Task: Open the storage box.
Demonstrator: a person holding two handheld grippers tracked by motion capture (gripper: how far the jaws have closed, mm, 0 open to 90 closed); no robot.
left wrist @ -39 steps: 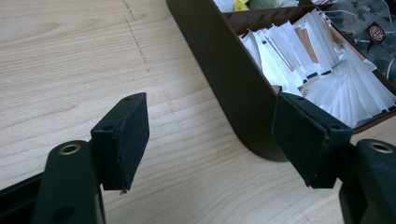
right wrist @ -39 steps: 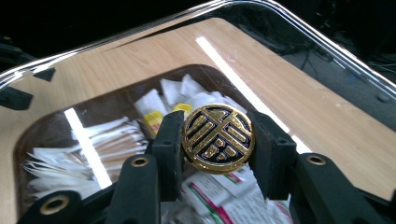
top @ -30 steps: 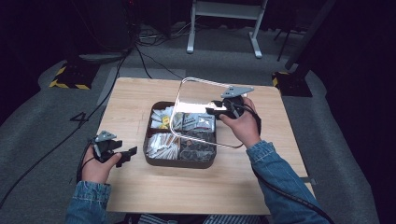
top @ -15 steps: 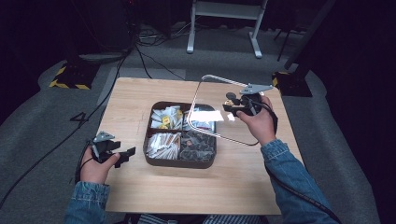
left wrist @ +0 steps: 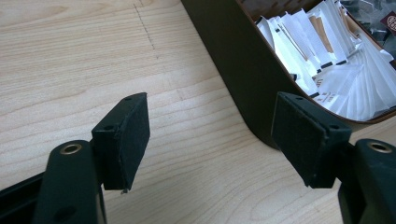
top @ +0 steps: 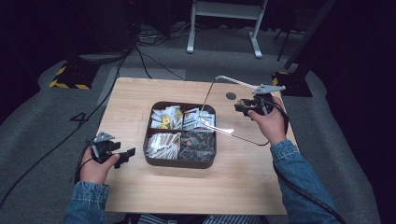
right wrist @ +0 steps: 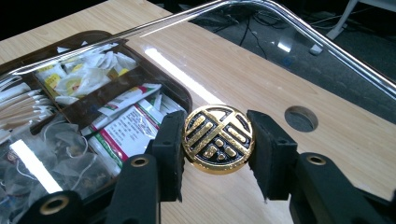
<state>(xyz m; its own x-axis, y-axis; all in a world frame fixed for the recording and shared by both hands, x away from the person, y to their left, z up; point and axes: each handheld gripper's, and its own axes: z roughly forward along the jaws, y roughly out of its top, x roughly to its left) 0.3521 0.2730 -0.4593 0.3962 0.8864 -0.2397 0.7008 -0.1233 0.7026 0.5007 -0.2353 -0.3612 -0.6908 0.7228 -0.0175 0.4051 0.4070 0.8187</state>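
A dark brown tray with four compartments sits mid-table on the wooden table, its sides roughly square with the table edges. The far-left compartment holds yellow-and-white packets, the far-right one white packets with red and green print, the near-left one long white sachets lying fanned with their long axes running roughly toward the tray's middle, and the near-right one translucent tea bags. The right gripper is clamped on the round gold-and-black knob of a clear lid, one pad on each side of the knob. The lid is held in the air, tilted, over the tray's right edge and the table beyond it; in the high view its far edge rises higher and its near corner dips toward the table to the right of the tray. A round hole in the tabletop shows through the lid. The left gripper rests at the table's left edge, just beside the tray's near-left corner, jaws spread wide with nothing between them, pointing toward the tray.
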